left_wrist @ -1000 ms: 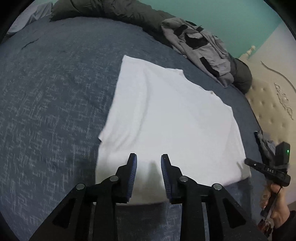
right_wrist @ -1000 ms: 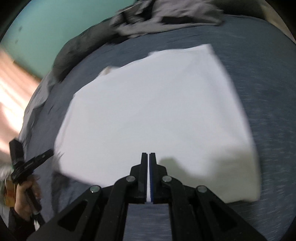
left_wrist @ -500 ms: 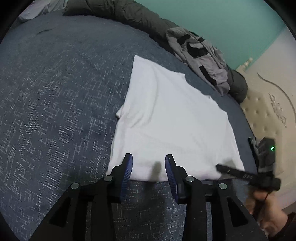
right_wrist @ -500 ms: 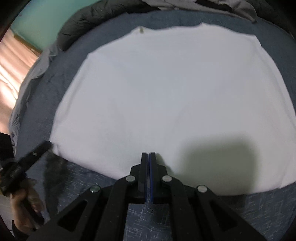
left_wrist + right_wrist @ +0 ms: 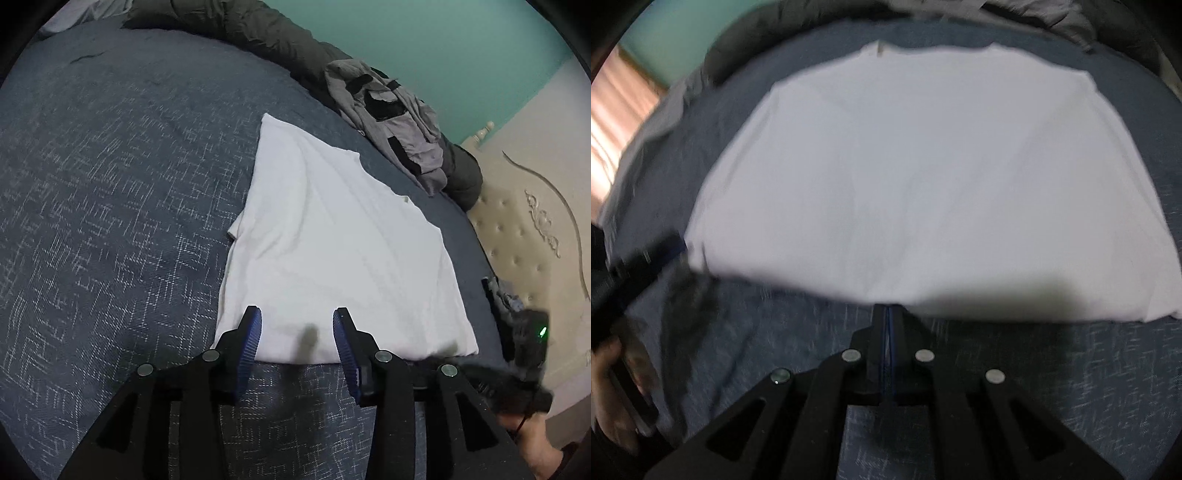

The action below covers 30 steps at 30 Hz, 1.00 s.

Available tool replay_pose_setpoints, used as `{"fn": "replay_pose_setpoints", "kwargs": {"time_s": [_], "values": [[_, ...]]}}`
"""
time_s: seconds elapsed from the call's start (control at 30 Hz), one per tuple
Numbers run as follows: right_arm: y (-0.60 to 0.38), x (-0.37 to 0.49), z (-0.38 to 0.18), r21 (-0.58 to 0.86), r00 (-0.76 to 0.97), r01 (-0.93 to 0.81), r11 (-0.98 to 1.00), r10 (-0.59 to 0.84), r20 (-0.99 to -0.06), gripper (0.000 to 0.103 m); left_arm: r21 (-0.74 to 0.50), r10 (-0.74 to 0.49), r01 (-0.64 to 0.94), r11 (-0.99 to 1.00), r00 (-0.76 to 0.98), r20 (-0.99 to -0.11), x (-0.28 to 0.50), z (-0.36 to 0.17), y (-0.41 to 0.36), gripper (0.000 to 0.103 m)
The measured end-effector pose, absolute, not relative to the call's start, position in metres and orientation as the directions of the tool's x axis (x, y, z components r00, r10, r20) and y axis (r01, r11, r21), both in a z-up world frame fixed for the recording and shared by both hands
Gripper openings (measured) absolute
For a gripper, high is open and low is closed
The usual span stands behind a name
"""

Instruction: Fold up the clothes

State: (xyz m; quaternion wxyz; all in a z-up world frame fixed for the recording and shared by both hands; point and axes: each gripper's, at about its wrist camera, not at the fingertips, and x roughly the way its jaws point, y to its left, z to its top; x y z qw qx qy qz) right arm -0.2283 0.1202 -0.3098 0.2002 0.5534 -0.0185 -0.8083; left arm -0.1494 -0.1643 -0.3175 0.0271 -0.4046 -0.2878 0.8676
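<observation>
White cotton, the shirt (image 5: 332,251) lies flat on your blue bedspread (image 5: 110,184). Your left gripper (image 5: 297,325) hangs wide apart over the shirt's near hem. Your right gripper (image 5: 887,314) is pressed closed at that hem; blur hides whether it pinches cloth. Grey clothes (image 5: 391,122) sit beyond.
</observation>
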Motion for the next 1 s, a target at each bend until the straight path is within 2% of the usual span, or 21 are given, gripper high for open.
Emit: {"fn": "replay_pose_setpoints", "kwargs": {"time_s": [0.23,0.3,0.47,0.63,1.0], "values": [[0.102,-0.266,-0.296,0.256,-0.359,0.286,-0.923,-0.351,-0.865,0.001,-0.543,0.283,0.194,-0.817,-0.686,-0.67,-0.148,-0.316,-0.171,0.046],[0.092,-0.27,-0.304,0.225,-0.331,0.297,-0.928,-0.321,-0.888,0.001,-0.54,0.281,0.196,-0.818,-0.684,-0.674,-0.149,-0.317,-0.171,0.046],[0.096,-0.249,-0.33,0.202,-0.294,0.295,-0.934,-0.29,-0.911,0.002,-0.541,0.288,0.191,-0.819,-0.678,-0.676,-0.151,-0.317,-0.168,0.048],[0.099,-0.225,-0.329,0.173,-0.321,0.314,-0.933,-0.276,-0.906,0.002,-0.54,0.295,0.181,-0.822,-0.675,-0.676,-0.153,-0.317,-0.164,0.049],[0.091,-0.256,-0.326,0.151,-0.329,0.29,-0.945,-0.246,-0.911,0.001,-0.545,0.295,0.189,-0.816,-0.676,-0.676,-0.151,-0.319,-0.17,0.051]]}}
